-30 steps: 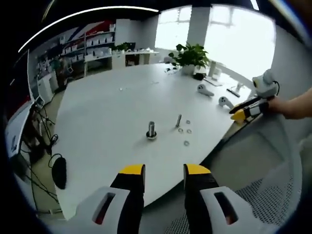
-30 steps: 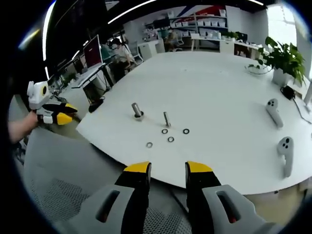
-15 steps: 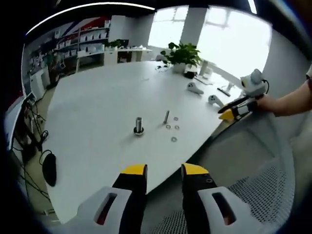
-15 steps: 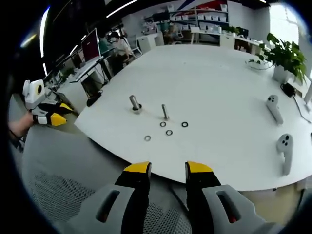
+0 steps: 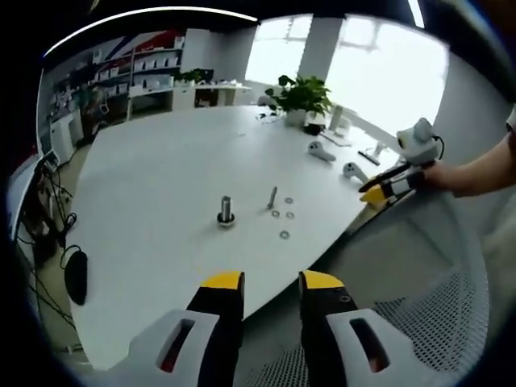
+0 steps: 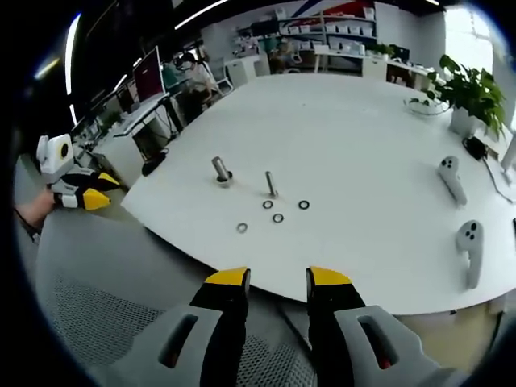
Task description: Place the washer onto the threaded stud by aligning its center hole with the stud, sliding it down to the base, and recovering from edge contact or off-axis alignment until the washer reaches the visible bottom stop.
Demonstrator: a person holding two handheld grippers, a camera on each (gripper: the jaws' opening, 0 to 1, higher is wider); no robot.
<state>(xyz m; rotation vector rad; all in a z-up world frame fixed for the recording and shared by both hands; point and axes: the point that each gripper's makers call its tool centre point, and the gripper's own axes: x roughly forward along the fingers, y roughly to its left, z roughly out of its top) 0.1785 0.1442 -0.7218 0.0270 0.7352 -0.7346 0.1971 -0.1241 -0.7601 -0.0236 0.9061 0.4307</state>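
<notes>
A thick threaded stud (image 5: 226,211) on a round base stands on the white table (image 5: 153,185), with a thinner stud (image 5: 272,197) to its right. Several small washers (image 5: 284,235) lie flat around the thin stud. My left gripper (image 5: 271,282) hangs open off the table's near edge, with nothing between its fingers. My right gripper (image 5: 377,196) is held by a hand at the table's right edge. In the right gripper view the thick stud (image 6: 220,170), thin stud (image 6: 271,184) and washers (image 6: 277,218) lie ahead of my open right gripper (image 6: 278,280). My left gripper (image 6: 98,191) is far left.
Two white handheld controllers (image 6: 448,177) (image 6: 469,250) lie on the table's right side. A potted plant (image 5: 300,95) stands at the far edge. A mesh chair seat (image 5: 419,322) sits below the table's rim. Desks and shelves fill the room behind.
Both cameras have drifted slightly, so the studs sit a little further away in view. The studs and washers have not moved. Both grippers stay open and empty.
</notes>
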